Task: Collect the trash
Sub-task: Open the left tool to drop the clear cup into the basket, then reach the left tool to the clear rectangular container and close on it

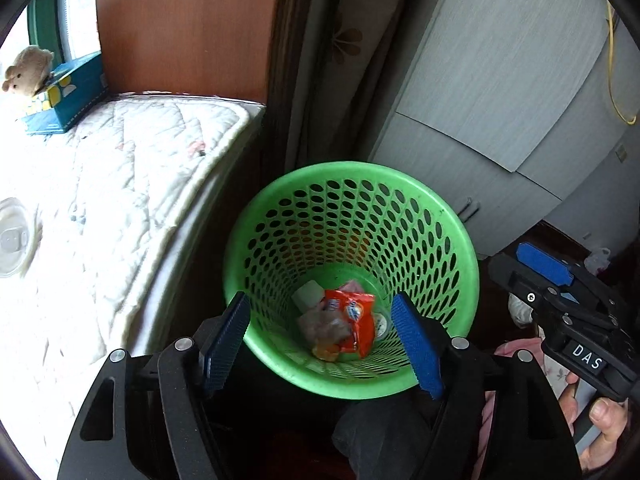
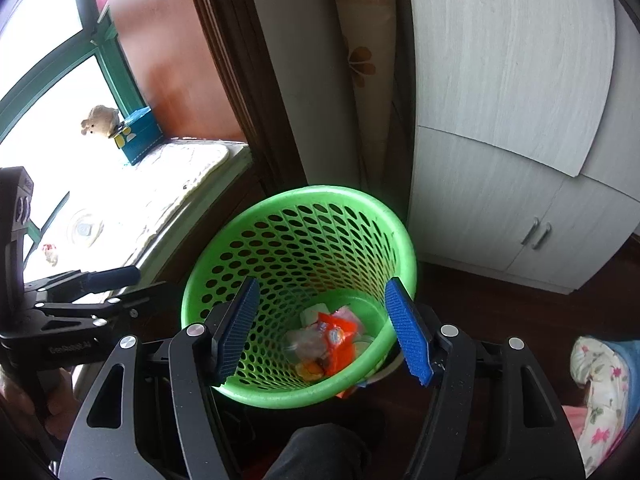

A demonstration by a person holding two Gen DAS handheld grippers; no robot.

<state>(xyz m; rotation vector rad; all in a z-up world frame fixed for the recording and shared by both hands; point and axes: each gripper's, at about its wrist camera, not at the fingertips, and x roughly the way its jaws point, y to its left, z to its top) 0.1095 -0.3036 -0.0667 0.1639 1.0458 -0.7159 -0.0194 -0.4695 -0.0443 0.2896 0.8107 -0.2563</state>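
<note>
A green perforated waste basket (image 1: 352,184) stands on the floor beside the bed; it also shows in the right wrist view (image 2: 304,200). Inside lie an orange snack wrapper (image 1: 356,320), crumpled clear plastic (image 1: 320,322) and a white piece (image 1: 308,294); the wrapper also shows in the right wrist view (image 2: 338,340). My left gripper (image 1: 326,340) is open and empty above the basket's near rim. My right gripper (image 2: 324,328) is open and empty over the basket, and shows at the right of the left wrist view (image 1: 548,276). A clear plastic lid (image 1: 12,236) lies on the bed.
A quilted white mattress (image 1: 120,184) lies left of the basket. A teal tissue box (image 1: 68,92) and a plush toy (image 1: 28,68) sit at the window. A grey wardrobe (image 2: 500,160) stands to the right. Dark wooden floor (image 2: 500,312) surrounds the basket.
</note>
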